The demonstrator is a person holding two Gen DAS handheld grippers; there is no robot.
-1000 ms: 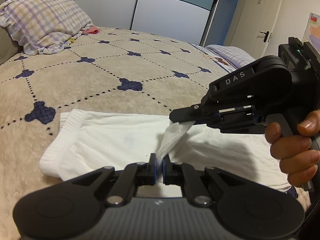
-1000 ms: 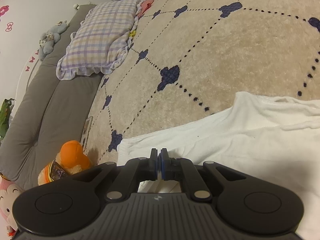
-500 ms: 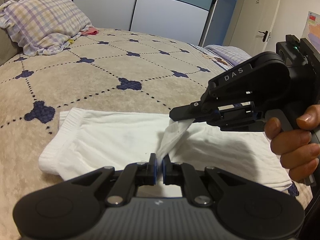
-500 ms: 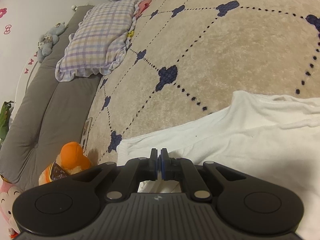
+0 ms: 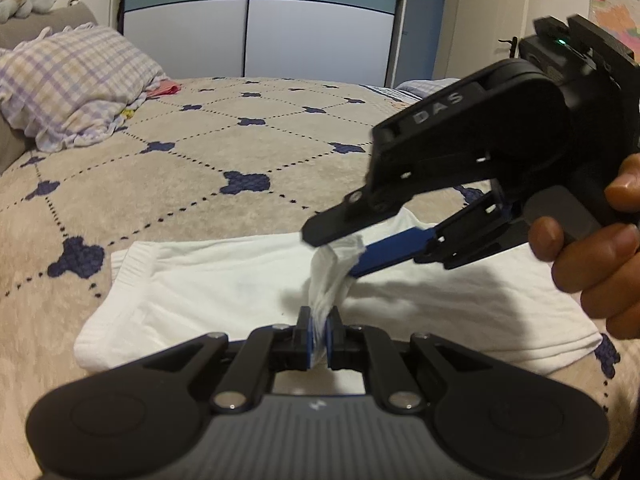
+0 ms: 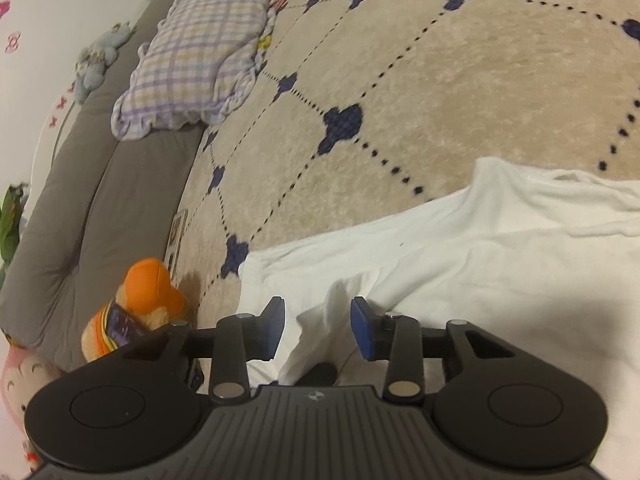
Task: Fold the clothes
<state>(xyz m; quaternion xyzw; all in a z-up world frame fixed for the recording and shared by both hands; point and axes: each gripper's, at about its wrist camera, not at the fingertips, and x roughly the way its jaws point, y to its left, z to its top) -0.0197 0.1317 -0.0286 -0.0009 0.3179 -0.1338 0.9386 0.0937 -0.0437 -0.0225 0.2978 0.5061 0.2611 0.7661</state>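
Since the earlier frame the right gripper [image 6: 318,328] has let go: its jaws, then pinched shut on the cloth, are now opening, and in its own view a loose ridge of white fabric stands between the parted pads without being pressed. The left gripper [image 5: 319,338] is unchanged, jaws nearly closed and clamped on a bunched strip of the same white garment [image 5: 224,284].

Nearest in the left view, that pinched strip rises from 6 o'clock toward the right gripper's tips [image 5: 336,248] at about 3 o'clock of centre, held by a person's hand [image 5: 592,256] at the right edge. The garment lies flat on the patterned bed cover [image 5: 192,184] just beyond, ribbed edge at 9 o'clock. Farther, at 10 o'clock, a checked pillow [image 5: 68,84]; at 12, the wardrobe doors [image 5: 256,24].

The fold looks only partly done: the body is laid in a rough rectangle, but the lifted strip is not yet laid down or smoothed.

The garment's near edge is hidden under both grippers, its right end is cut off, and what kind of garment it is I cannot tell
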